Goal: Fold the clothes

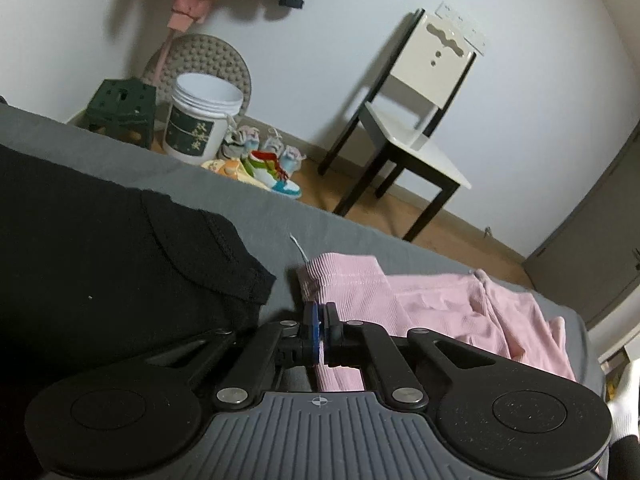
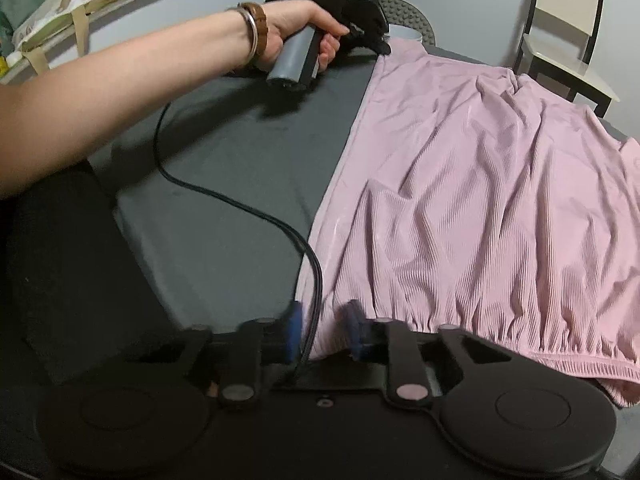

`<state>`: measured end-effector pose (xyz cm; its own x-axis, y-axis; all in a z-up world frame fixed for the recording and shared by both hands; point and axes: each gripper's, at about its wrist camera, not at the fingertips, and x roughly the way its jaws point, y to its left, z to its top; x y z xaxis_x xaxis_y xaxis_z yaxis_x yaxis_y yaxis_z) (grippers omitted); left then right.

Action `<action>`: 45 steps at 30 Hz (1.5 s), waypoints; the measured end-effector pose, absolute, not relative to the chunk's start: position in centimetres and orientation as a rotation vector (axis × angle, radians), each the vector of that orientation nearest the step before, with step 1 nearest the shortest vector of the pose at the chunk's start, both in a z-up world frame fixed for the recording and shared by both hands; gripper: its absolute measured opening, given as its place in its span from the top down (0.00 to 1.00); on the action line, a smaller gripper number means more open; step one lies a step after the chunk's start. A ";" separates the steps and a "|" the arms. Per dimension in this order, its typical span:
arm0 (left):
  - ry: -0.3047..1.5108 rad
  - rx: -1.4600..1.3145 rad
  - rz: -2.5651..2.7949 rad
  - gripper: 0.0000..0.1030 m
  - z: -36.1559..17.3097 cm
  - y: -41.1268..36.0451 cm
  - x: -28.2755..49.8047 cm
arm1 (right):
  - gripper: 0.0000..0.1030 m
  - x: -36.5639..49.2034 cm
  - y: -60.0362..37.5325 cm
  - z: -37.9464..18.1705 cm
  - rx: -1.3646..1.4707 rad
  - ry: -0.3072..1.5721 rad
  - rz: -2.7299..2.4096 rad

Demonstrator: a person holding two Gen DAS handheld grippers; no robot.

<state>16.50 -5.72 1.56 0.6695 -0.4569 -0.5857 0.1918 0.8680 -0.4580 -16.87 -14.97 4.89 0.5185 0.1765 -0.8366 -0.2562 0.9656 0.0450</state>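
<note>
Left wrist view: left tool [image 1: 320, 330] pinches the pink garment [image 2: 460, 200] at its far corner — right tool [image 2: 323, 330], fingers spread, straddles the near hem corner on the grey tabletop [image 2: 240, 168].

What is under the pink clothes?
The pink garment lies spread on a grey sheet that shows bare beside it. Whatever sits directly beneath the cloth is covered, so it cannot be seen.
</note>
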 end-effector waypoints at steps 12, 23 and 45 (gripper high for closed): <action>0.712 -0.285 -0.254 0.99 2.5 -3.1 17.2 | 0.96 -16.2 -13.4 4.5 -0.061 0.987 0.373; 0.715 -0.250 -0.239 0.99 3.1 -2.9 17.3 | 0.74 -17.2 -13.9 5.5 -0.266 0.936 0.284; 0.716 -0.265 -0.245 0.98 2.3 -3.3 17.1 | 0.80 -17.1 -10.6 2.0 -0.517 0.919 0.271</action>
